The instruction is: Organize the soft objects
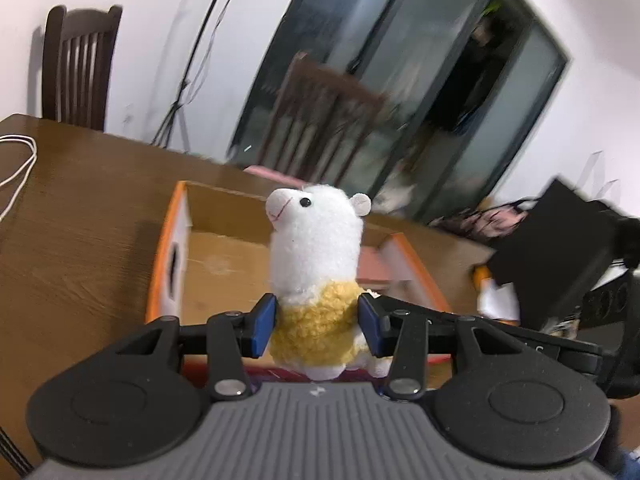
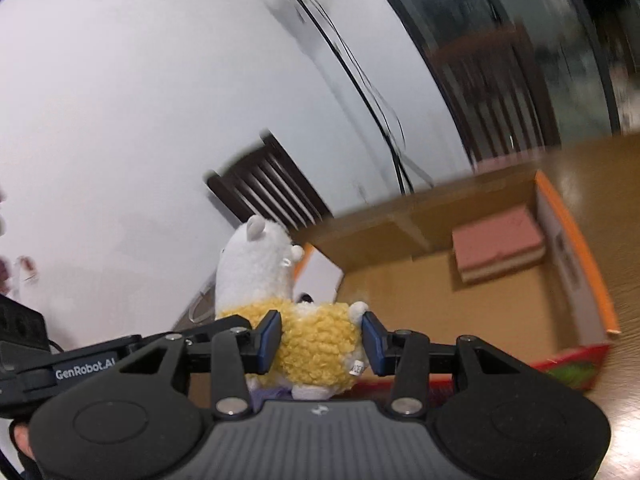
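Jaws clamping alpaca plush [image 1: 316, 280], above box rim [image 1: 164, 248].

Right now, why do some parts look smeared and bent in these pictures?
Left wrist view: the toy alpaca is sharp, the chair and door behind smeared. Right wrist view: the box and wall cables blur; the fisheye lens bends straight edges in both.

Two dark wooden chairs [image 1: 82, 64] [image 1: 320, 120] behind a brown table [image 1: 80, 220]; white cord [image 1: 18, 160] on it; black cables [image 2: 360, 80]
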### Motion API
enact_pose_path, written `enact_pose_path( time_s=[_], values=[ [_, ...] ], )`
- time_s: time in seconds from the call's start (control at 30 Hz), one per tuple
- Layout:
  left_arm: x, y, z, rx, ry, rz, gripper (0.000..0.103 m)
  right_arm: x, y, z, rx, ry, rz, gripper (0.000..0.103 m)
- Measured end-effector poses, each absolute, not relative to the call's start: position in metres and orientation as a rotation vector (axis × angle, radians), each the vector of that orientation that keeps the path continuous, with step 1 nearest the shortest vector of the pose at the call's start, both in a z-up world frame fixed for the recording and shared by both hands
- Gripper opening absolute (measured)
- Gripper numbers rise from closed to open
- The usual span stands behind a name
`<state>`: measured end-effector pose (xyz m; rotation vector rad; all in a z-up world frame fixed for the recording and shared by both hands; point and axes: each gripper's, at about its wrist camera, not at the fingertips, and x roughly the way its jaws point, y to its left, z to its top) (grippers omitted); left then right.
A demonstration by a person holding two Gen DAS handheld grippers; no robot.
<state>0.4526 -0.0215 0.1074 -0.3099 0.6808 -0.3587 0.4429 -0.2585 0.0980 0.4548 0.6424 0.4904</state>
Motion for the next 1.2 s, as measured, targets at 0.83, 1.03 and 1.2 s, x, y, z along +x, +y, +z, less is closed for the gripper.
enact_pose_path(
  time_s=[0.83,1.03,1.2],
  values=[
    [0.421,-0.003,0.127,-0.132,0.614,-0.210,0.067,0.469,-0.223,0.078,0.332,0.845,0.499,0.046],
    [0.360,0.004,0.146,-0.100,0.540,-0.220,0.079,0.403,-0.269,0.122,0.242,0.678,0.422,0.057],
    [0.309,0.006,0.151,-0.073,0.471,-0.214,0.086,0.332,-0.308,0.149,0.140,0.516,0.302,0.068]
  ],
)
